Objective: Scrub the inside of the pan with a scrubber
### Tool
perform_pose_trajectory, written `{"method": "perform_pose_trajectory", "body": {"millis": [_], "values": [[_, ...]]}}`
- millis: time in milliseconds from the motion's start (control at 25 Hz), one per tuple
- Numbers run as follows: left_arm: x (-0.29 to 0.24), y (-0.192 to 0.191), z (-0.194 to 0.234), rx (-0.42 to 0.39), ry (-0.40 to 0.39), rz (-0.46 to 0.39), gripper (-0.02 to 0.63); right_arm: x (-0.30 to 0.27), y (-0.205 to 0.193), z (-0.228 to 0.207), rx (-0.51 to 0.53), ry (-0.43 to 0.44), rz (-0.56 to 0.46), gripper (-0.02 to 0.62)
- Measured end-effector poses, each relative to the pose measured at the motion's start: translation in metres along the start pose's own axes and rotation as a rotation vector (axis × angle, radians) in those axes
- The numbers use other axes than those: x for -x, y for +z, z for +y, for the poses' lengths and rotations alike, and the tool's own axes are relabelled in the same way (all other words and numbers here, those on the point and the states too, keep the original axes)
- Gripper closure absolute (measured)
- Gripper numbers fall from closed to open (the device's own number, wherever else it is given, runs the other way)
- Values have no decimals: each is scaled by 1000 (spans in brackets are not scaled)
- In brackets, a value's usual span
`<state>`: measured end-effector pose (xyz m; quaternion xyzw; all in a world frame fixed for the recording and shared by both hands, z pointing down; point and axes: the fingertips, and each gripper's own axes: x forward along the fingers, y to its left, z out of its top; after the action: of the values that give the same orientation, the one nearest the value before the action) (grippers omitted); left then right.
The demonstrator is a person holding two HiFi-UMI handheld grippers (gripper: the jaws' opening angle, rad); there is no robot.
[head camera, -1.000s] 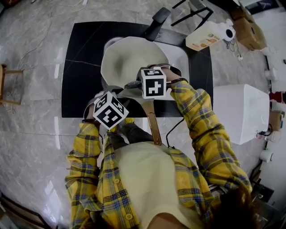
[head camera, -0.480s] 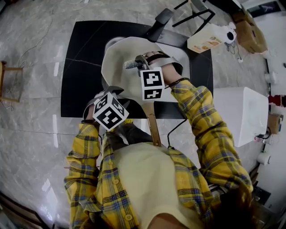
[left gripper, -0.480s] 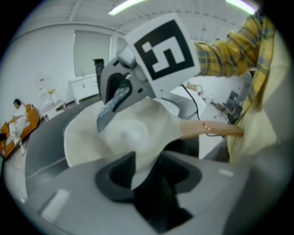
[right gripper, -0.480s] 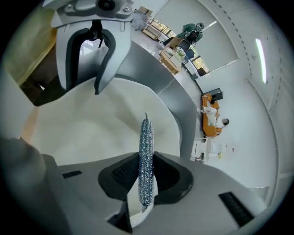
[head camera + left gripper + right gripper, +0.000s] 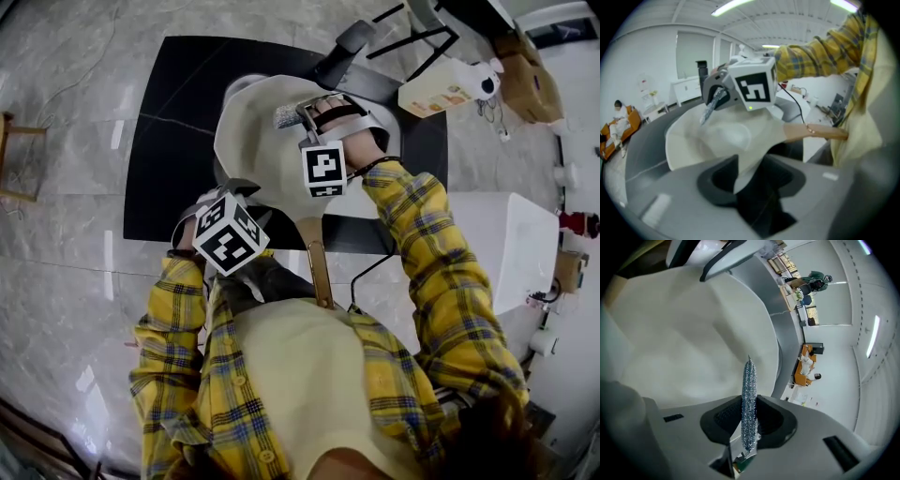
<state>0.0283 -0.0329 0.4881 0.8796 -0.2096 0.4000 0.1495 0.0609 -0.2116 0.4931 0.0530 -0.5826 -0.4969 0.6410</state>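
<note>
The left gripper (image 5: 746,180) is clamped on the near rim of the cream, wooden-handled pan (image 5: 248,141) (it sits on a black tabletop (image 5: 169,141)). Further right, the right gripper (image 5: 749,420) pinches a flattened silver wire-mesh scrubber (image 5: 749,380) inside the pan. A hard stroke could probably twist the thin scrubber loose, or tug the rim free.

Head cam overhead, facing down, L/R gripper cams close in, all share pan (image 5: 253,141)
</note>
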Motion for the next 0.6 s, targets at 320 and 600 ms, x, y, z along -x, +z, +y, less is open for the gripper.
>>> {"method": "perform_pose_trajectory", "body": {"millis": [320, 600], "values": [[1, 1, 0, 4, 4, -6, 428, -10, -7, 8, 141, -40, 69, 514], [-1, 1, 0, 7, 4, -8, 428, -17, -11, 23, 252, 52, 119, 514]]}}
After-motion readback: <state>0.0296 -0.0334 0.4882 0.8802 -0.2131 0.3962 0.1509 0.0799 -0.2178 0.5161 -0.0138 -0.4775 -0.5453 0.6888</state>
